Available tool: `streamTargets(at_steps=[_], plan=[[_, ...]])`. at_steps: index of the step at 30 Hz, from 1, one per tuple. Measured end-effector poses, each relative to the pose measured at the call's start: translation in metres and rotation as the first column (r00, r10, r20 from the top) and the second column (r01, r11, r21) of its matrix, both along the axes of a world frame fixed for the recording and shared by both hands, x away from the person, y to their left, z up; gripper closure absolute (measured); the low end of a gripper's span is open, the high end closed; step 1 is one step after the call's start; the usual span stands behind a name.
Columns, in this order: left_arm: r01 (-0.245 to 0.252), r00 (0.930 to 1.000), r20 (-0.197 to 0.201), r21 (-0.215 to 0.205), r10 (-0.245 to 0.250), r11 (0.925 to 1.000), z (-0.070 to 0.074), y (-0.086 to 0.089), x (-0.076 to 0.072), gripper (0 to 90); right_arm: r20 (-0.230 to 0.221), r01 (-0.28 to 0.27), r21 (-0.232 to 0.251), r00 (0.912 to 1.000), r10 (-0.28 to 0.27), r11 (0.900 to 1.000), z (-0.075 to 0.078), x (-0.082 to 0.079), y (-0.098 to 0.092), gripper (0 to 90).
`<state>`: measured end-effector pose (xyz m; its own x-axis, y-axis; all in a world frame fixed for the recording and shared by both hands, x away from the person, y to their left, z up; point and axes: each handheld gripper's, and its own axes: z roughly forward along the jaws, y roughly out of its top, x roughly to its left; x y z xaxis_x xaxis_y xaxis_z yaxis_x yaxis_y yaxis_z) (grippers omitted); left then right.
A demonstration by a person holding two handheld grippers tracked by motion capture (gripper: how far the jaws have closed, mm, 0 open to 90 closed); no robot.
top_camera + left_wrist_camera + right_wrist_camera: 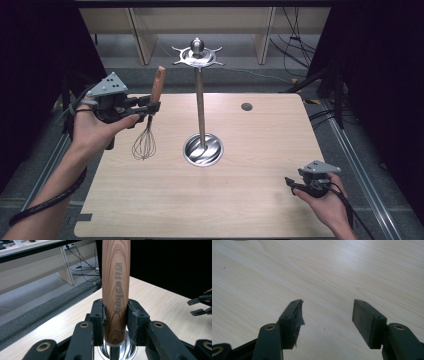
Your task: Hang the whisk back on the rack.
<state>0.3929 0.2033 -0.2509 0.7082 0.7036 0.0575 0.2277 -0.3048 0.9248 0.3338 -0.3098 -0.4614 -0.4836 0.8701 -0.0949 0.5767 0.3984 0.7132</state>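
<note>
Left gripper (152, 106) clamped on whisk (150, 121) handle, left of stand (201, 112); right gripper (327, 315) fingers apart, low over surface (250, 150), right of stand.

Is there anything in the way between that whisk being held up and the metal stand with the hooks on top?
Nothing visible. The whisk, clamped in the left gripper, hangs left of the stand, with only bare table between them. The right gripper sits far off.

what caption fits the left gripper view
Left gripper clamps the whisk by its wooden handle, above the table.
</note>
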Motion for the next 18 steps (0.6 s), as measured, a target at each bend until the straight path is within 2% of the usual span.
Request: streamTargets(at_steps=[9, 12, 18], plan=[[0.007, 0.9999, -0.008, -0.003, -0.007, 1.0000, 0.0040, -0.0046, 0.0007, 68.4, -0.002, 0.002, 0.001, 1.0000, -0.002, 1.000, 0.0000, -0.0003, 0.0001, 41.9], [0.009, 1.0000, -0.001, 0.004, -0.009, 1.0000, 0.0061, -0.0052, 0.0023, 68.4, -0.012, 0.020, 0.020, 0.9997, -0.020, 1.000, 0.0007, -0.0009, 0.0016, 41.9], [0.010, 0.9999, -0.009, 0.004, -0.010, 0.9999, 0.0092, -0.0058, 0.0058, 68.4, -0.013, 0.016, 0.015, 0.9998, -0.015, 1.000, 0.0007, -0.0009, 0.0012, 41.9]])
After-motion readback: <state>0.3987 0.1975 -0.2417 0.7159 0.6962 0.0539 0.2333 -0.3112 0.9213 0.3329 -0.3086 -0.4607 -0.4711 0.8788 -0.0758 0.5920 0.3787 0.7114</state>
